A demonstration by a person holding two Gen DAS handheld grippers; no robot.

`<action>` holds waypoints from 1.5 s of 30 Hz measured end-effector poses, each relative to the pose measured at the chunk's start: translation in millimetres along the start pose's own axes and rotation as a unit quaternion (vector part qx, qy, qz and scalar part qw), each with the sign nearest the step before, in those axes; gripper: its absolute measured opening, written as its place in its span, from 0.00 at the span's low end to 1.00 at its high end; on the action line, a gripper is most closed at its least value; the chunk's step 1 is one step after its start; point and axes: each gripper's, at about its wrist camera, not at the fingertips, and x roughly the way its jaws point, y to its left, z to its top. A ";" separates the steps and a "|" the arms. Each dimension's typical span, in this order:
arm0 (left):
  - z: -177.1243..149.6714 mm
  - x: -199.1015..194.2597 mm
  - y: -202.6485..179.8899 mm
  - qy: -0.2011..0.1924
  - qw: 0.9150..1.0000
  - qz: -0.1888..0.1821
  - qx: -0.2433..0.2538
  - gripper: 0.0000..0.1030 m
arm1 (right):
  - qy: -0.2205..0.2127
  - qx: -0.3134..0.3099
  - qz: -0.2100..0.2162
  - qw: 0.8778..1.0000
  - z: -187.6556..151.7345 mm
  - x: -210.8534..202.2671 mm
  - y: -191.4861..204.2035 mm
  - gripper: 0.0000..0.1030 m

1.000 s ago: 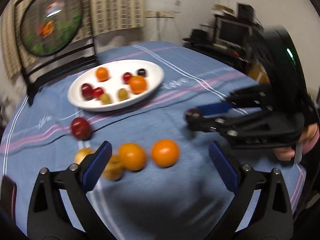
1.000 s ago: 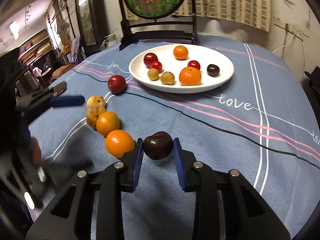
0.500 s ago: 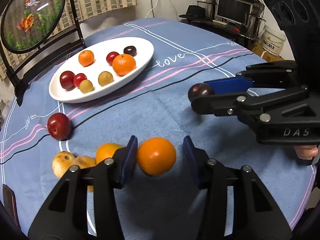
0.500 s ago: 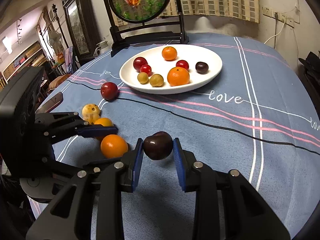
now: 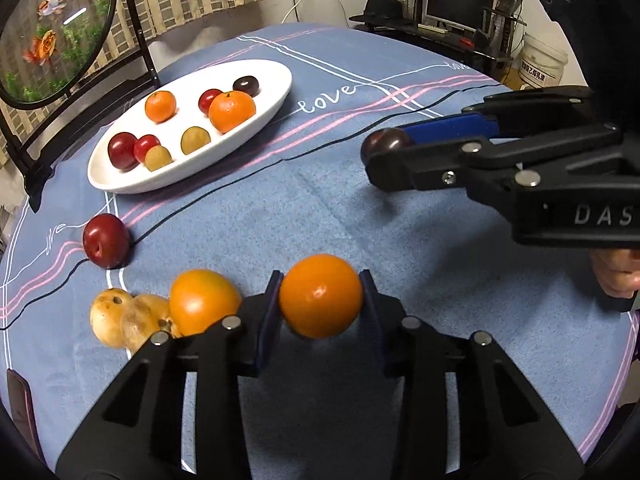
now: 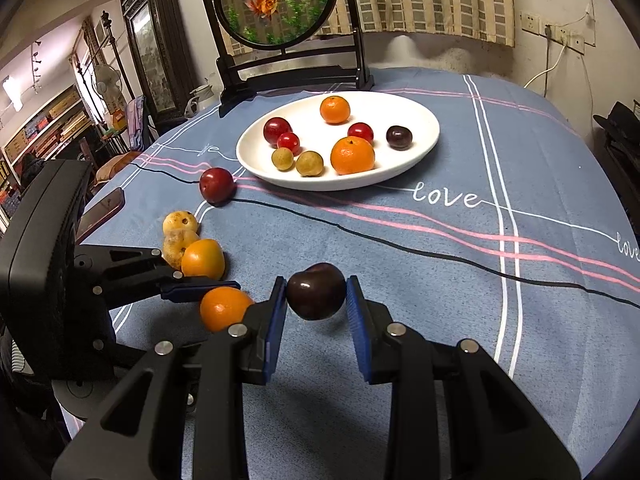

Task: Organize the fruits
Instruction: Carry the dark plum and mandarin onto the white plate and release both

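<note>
While my left gripper [image 5: 320, 300] pinches an orange [image 5: 320, 295] and my right gripper [image 6: 316, 300] a dark plum [image 6: 316, 296], the plate [image 6: 420, 144] holds eight fruits, with four loose ones [image 6: 200, 240] left, I judge.

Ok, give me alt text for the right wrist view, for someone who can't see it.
The right gripper grips a dark plum above a blue tablecloth. Beyond sits a white plate of fruit; at left, the left gripper holds an orange.
</note>
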 end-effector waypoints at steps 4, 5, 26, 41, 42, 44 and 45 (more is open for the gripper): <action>-1.5 -2.3 0.9 -0.001 1.000 -0.005 -0.009 0.38 | 0.001 0.000 -0.002 1.000 0.1 1.4 -0.4 0.31; -1.1 -2.5 2.4 -0.001 1.000 -0.007 -0.011 0.38 | 0.002 0.001 -0.003 1.000 0.2 2.3 -0.8 0.31; 70.6 -36.0 109.1 -0.097 0.986 0.019 -0.135 0.37 | -0.072 0.025 -0.025 0.997 59.1 28.9 1.1 0.31; 118.4 21.7 164.9 -0.078 0.978 0.071 -0.178 0.78 | -0.058 0.125 -0.044 0.990 116.4 105.9 -53.9 0.38; 117.3 14.9 163.2 -0.095 0.976 0.088 -0.175 0.80 | -0.058 0.124 -0.043 0.990 115.9 105.5 -52.8 0.54; 118.3 2.0 158.8 -0.110 0.975 0.112 -0.159 0.85 | -0.075 0.124 -0.054 0.988 113.1 96.0 -48.5 0.66; 118.9 -8.6 155.8 -0.119 0.974 0.122 -0.150 0.88 | -0.083 0.122 -0.054 0.988 112.6 91.9 -46.8 0.66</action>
